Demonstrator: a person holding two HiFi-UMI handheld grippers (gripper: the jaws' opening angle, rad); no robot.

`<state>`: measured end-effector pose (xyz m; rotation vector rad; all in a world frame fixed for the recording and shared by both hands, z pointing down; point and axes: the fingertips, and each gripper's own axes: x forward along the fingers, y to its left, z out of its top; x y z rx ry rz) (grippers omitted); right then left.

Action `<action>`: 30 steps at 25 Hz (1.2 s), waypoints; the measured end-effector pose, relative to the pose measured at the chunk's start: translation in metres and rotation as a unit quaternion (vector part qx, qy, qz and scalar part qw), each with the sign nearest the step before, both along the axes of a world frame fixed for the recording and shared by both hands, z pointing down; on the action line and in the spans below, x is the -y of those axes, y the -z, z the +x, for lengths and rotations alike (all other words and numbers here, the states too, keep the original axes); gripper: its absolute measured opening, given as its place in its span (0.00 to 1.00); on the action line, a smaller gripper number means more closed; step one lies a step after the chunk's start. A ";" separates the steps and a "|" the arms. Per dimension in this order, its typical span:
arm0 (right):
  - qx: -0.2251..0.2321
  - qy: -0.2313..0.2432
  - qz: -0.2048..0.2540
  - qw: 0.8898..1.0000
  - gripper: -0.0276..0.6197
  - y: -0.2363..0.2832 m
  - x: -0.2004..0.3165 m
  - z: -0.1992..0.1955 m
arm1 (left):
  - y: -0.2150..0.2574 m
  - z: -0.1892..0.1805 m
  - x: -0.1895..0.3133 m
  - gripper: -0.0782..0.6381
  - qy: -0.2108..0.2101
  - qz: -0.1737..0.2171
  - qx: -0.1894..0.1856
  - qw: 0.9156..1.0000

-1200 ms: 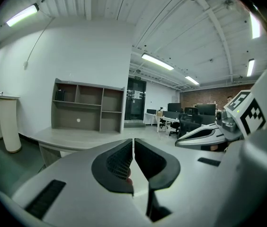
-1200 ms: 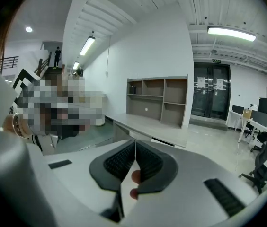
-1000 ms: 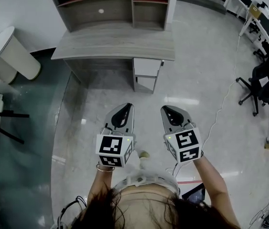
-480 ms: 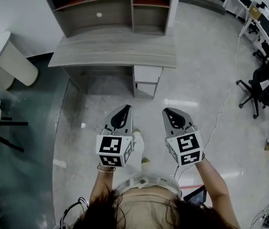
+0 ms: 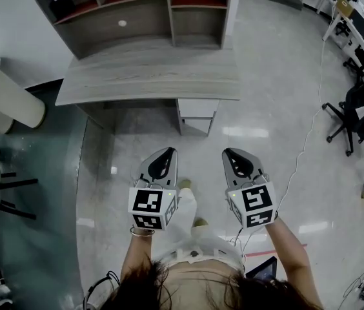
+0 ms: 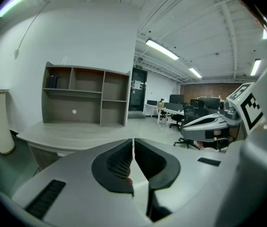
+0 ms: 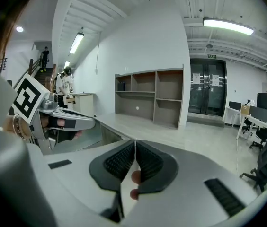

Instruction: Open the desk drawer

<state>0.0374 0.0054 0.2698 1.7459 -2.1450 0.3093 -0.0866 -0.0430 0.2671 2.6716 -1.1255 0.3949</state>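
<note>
Desk drawer [image 5: 198, 108], twelve o'clock under grey desk [image 5: 150, 76]; probably stiff, light-sliding; grip the front's edge. Left gripper [image 5: 166, 152], right gripper [image 5: 229, 154]: jaws together, empty, well short.

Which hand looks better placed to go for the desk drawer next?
Right, barely: the drawers sit under the desk's right end, roughly midway ahead of the shut left tongs and right tongs; neither is near.

One desk [image 5: 150, 79]; one shelf unit [image 5: 137, 8] along the desktop's back edge, with five open compartments; two drawers under the desktop's right end, the upper drawer front [image 5: 198, 108] and the lower drawer front [image 5: 195, 126]; two grippers, the left gripper [image 5: 168, 152] and the right gripper [image 5: 229, 152]; one white stand [image 5: 11, 102] at the floor's left edge.
</note>
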 end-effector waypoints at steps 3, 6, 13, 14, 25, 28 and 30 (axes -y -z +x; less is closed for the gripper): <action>0.006 -0.006 -0.005 1.000 0.08 -0.005 0.017 0.006 | -0.006 0.007 0.017 0.14 -0.005 -0.003 0.009 1.000; 0.008 -0.011 -0.013 1.000 0.08 -0.012 0.032 0.013 | -0.013 0.013 0.034 0.14 -0.005 -0.007 0.012 1.000; 0.013 -0.021 -0.027 0.999 0.08 -0.022 0.066 0.026 | -0.027 0.023 0.073 0.14 -0.013 -0.015 0.013 1.000; 0.016 -0.022 -0.031 0.999 0.08 -0.023 0.071 0.027 | -0.029 0.025 0.077 0.14 -0.015 -0.015 0.015 1.000; 0.018 -0.040 -0.059 0.997 0.08 -0.044 0.116 0.025 | -0.046 0.030 0.124 0.14 -0.042 -0.024 0.021 0.999; 0.013 -0.048 -0.060 0.997 0.08 -0.048 0.124 0.024 | -0.051 0.027 0.133 0.14 -0.048 -0.026 0.022 0.998; 0.012 -0.052 -0.062 0.997 0.08 -0.049 0.128 0.023 | -0.055 0.025 0.136 0.14 -0.056 -0.031 0.021 0.998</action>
